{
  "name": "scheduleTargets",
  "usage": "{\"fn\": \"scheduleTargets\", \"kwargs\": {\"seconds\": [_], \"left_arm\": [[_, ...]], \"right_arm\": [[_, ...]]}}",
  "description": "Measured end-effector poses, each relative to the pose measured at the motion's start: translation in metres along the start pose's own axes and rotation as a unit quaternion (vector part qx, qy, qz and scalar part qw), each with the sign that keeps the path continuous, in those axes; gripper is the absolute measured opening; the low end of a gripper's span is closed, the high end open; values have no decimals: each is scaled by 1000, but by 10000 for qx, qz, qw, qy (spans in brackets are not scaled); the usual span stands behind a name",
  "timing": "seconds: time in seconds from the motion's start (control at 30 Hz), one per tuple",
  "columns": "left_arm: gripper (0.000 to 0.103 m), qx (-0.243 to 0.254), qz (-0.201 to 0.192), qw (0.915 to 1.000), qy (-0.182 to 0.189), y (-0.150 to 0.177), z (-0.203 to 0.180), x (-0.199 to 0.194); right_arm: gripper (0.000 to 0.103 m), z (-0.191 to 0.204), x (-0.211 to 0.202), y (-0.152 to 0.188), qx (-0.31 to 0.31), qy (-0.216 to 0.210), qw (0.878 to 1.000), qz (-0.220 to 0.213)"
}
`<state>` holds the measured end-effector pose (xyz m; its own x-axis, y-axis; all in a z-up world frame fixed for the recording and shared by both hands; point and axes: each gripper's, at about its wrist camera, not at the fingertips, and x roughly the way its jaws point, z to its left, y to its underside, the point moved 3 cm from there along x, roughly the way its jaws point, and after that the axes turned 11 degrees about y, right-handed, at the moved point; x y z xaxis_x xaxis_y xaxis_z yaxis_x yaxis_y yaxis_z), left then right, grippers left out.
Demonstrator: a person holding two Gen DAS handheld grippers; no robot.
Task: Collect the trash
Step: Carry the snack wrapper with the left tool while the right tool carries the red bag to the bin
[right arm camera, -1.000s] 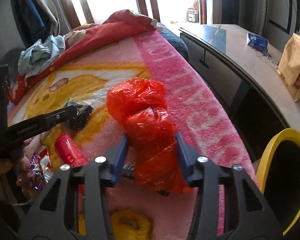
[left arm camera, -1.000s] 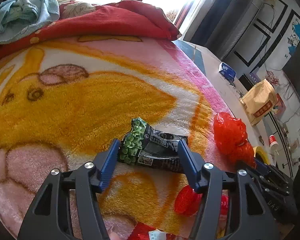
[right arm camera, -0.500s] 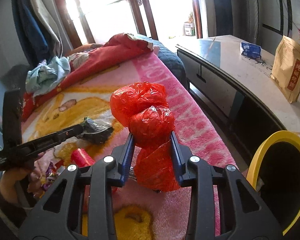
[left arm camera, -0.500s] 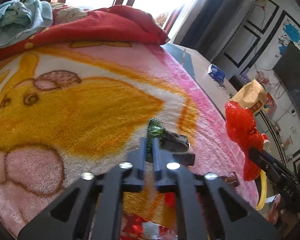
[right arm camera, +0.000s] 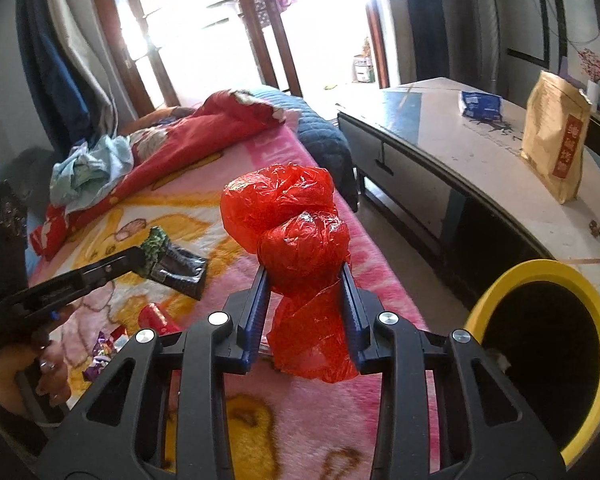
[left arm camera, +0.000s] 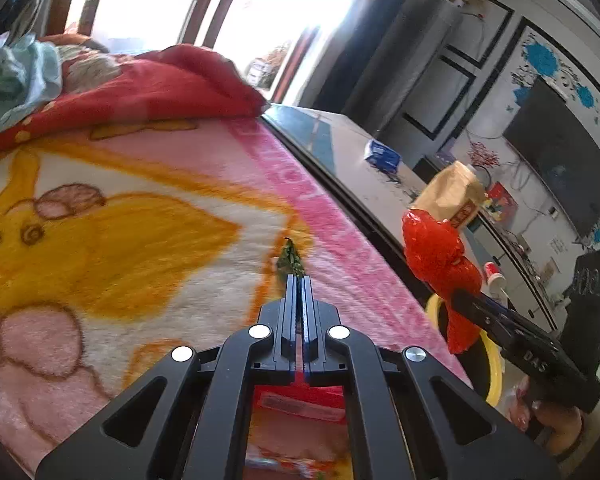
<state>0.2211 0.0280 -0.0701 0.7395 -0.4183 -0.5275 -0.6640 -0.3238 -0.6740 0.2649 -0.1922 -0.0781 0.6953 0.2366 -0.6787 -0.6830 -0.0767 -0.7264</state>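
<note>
Between my right claw's (right arm camera: 304, 280) 2 fingers sits the red plastic bag (right arm camera: 296, 248), knotted into a lumpy bundle. The pads press its narrow waist, the bulge stands above the tips and the loose tail hangs below them. Gripping at the waist makes sense: the bulge on top cannot slip down through the fingers. Bag is clear of the blanket (right arm camera: 320, 420), which I read as carried, not resting.

Left claw (left arm camera: 296, 280): fingers pinched almost flat together on 1 corner of the dark snack wrapper (right arm camera: 176, 260). From its own camera only a green sliver (left arm camera: 290, 258) pokes past the tips. The right camera shows the rest of the wrapper hanging beyond the claw, above the blanket. A thin foil pack needs a full pinch, hence no gap between the fingers.

To the right of my right claw, close by and lower, stands the yellow-rimmed bin (right arm camera: 540, 272), mouth open toward me. Judgement: both pieces are lifted for that bin, the red bag nearest it.

Below and behind my left claw, on the blanket: 1 red wrapper (right arm camera: 156, 316) and a few small purple sweet wrappers (right arm camera: 100, 356), not yet collected.

Risk, as a guess: the corner grip on the snack wrapper is small, so a quick swing could shake it out.
</note>
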Motion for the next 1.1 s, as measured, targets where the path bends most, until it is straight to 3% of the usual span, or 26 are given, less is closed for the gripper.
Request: {"fn": "scheduleTargets", "kwargs": {"seconds": [0.6,1.1], "left_arm": [[2,829,180,9947,585,13,-90,16],[2,1444,588,9826,1014,38,-156,52]], "right_arm": [[27,-79,-24,6,653,457,9967,-146],[27,-154,-39,36,1376,945,9860,-4]]}}
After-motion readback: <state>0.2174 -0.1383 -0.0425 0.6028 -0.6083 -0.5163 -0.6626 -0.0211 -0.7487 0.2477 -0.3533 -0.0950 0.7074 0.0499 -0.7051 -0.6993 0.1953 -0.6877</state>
